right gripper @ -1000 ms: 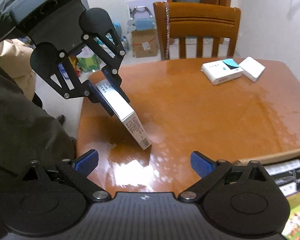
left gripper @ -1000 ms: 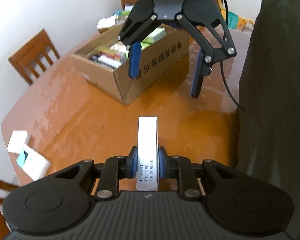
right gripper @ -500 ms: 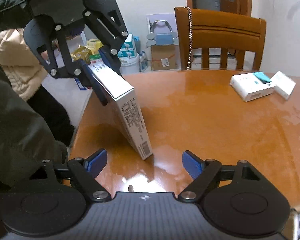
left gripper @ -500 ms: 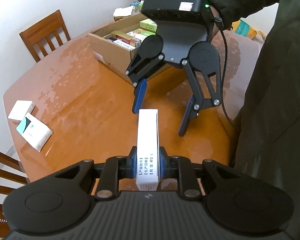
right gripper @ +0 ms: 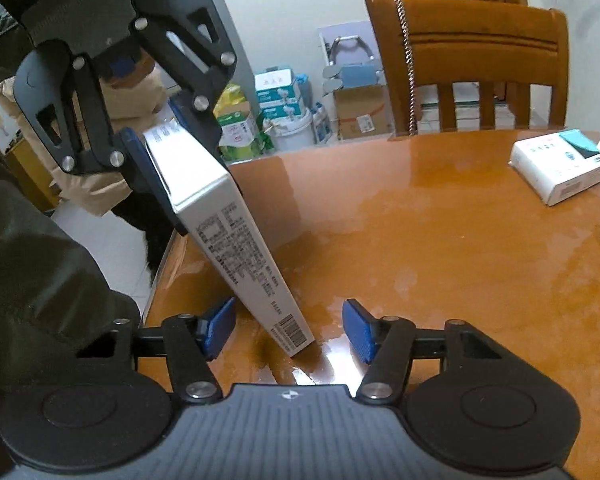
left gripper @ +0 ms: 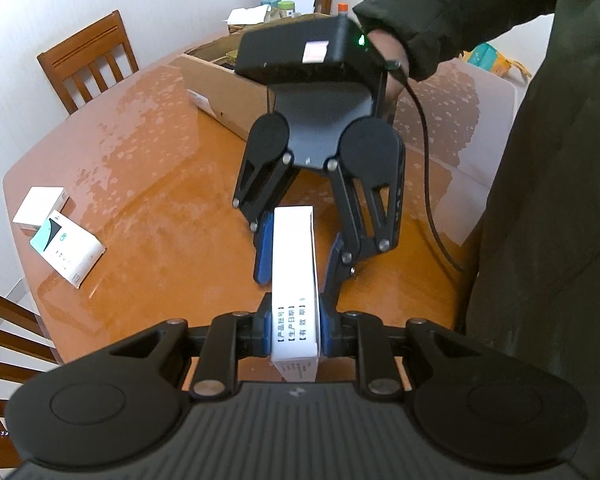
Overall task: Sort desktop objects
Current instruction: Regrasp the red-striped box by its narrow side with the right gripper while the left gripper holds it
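A flat white carton with printed text is tilted, its lower end resting on the orange table. My left gripper is shut on its upper end. In the right wrist view the same carton leans from the left gripper down to the tabletop. My right gripper straddles the carton's lower end with its jaws closing. A gap shows between each blue pad and the carton. From the left wrist view the right gripper reaches down over the carton's far end.
An open cardboard box with packets stands at the table's far side. Two small white boxes lie near the left edge. Wooden chairs ring the table. A person's dark jacket fills the right side.
The right gripper has come down and in over the carton's far end, and its jaws have narrowed around it. The left gripper keeps its hold on the carton.
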Motion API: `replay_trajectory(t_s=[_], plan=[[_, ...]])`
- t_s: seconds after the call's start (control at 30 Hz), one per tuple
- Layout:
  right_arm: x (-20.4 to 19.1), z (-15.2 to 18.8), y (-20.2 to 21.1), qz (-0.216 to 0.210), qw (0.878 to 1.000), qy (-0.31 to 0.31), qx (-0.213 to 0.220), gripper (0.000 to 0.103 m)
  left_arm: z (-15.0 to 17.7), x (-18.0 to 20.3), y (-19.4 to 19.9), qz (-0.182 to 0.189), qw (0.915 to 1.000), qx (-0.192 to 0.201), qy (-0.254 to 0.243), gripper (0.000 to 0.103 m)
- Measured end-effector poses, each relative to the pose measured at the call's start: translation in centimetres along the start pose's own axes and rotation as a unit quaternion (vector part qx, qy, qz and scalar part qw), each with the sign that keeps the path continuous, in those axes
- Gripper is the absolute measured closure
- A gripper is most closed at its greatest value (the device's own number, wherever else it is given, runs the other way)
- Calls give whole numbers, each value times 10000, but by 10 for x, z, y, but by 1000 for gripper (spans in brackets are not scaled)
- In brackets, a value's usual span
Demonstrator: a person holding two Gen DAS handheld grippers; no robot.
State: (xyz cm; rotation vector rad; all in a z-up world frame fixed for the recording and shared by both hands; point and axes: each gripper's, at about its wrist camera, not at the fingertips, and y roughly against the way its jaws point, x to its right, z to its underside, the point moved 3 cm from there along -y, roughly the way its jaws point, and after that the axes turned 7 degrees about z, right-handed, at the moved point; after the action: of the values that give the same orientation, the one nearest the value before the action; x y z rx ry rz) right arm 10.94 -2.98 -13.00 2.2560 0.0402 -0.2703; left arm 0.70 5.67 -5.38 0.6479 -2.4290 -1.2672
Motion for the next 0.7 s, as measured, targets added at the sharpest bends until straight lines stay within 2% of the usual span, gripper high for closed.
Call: replay_trajectory(t_s=[0.1,0.13,0.17,0.27,0.43,0.57,0.7], plan=[[1,1,-7,-115,9999,38,-45,38,2,0,1,19,10000,11,-3,81],[0,2,-7,-161,9998,82,-20,42,2,-1,1,19,10000,9,-2,81],[0,2,-8,-221,9997,127,-4,50,2,-1,2,22,10000,8,2,81],[-1,3,-11,-316,9992,224,19,65,4,-3,1,21,10000,-8,14,80],[-13,6,0,-346,9988,342,-10,70,6,-6,2,-6,10000,-53,32,76],[-22,2,11,-87,9988,483,49,74,8,-9,3,-183,9997,-143,32,70],[-28,-5,38,112,9981,590,144,76,10,-13,9,-233,9996,-39,174,64]])
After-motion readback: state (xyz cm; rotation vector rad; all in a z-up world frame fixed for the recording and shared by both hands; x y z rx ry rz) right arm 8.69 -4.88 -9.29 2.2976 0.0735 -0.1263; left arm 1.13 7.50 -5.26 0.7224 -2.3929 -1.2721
